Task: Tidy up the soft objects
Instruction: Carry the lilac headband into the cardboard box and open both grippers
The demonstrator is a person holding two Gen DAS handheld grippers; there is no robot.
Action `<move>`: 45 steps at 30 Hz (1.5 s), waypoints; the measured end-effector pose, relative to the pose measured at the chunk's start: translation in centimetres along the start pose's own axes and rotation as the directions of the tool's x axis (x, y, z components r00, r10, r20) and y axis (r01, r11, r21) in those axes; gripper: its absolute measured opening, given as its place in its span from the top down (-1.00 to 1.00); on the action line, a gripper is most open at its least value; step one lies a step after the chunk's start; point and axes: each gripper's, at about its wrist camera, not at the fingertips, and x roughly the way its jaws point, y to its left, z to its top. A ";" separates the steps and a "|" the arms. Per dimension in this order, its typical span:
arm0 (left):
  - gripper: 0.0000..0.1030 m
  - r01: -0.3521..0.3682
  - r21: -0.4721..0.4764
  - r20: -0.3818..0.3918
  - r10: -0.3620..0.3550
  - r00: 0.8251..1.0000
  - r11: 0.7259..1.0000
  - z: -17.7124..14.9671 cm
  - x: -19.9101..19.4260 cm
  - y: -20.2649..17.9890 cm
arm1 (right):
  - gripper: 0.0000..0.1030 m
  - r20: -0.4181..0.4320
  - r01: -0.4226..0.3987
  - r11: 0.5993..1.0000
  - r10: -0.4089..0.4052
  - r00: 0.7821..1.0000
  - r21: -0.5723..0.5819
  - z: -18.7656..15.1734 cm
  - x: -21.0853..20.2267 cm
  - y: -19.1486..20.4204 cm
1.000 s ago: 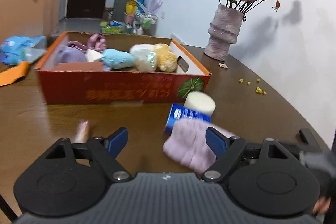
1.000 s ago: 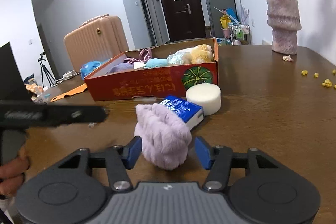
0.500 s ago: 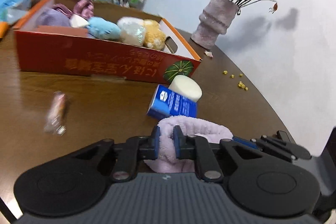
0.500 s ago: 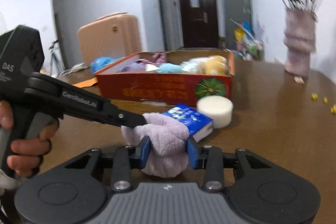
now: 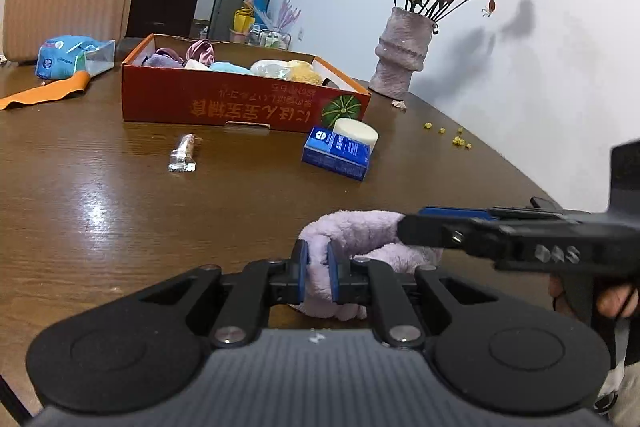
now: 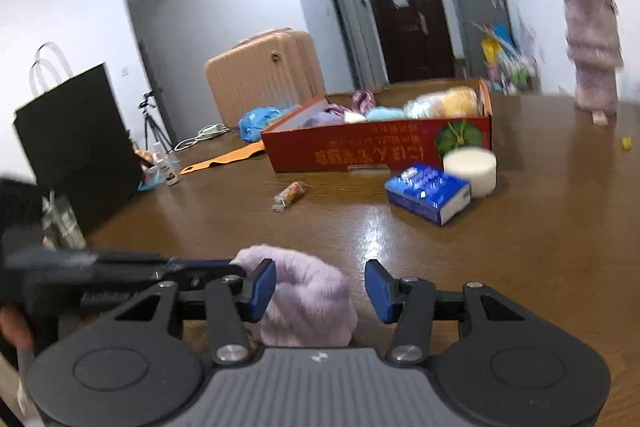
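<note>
A fluffy lilac cloth [image 5: 360, 231] lies on the brown table near its front edge. My left gripper [image 5: 318, 273] is shut on a fold of it. My right gripper [image 6: 320, 289] is open, its blue pads either side of the same cloth [image 6: 308, 291] without squeezing it. In the left wrist view the right gripper reaches in from the right, over the cloth. A red cardboard box [image 5: 240, 107] further back holds several soft things: lilac, pink, blue, white and yellow. It also shows in the right wrist view [image 6: 376, 151].
A blue packet [image 5: 336, 153] and a white round sponge [image 5: 356, 137] lie in front of the box. A wrapped snack bar [image 5: 184, 157] lies left of them. A vase of roses [image 5: 400, 55] stands back right. A black bag [image 6: 76, 143] stands at the left.
My right gripper has opened and let go of the lilac cloth. My left gripper stays shut on it. The cloth has been pulled back from the blue packet towards the table's front.
</note>
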 end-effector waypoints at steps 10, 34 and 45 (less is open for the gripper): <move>0.81 0.024 0.004 0.001 -0.024 1.000 1.000 -0.3 -1.6 -1.2 | 0.70 -0.012 0.035 0.999 -0.035 0.999 -0.006 -1.0 -1.0 1.1; 0.84 0.120 0.017 0.067 -0.121 0.990 0.993 20.2 10.3 0.6 | 0.73 0.090 0.149 0.977 -0.136 0.987 -0.155 18.5 5.2 -4.6; 0.84 0.077 -0.109 -0.123 -0.090 0.988 0.991 22.0 23.9 5.0 | 0.73 -0.100 0.239 0.957 -0.258 0.961 -0.164 21.2 17.6 -11.2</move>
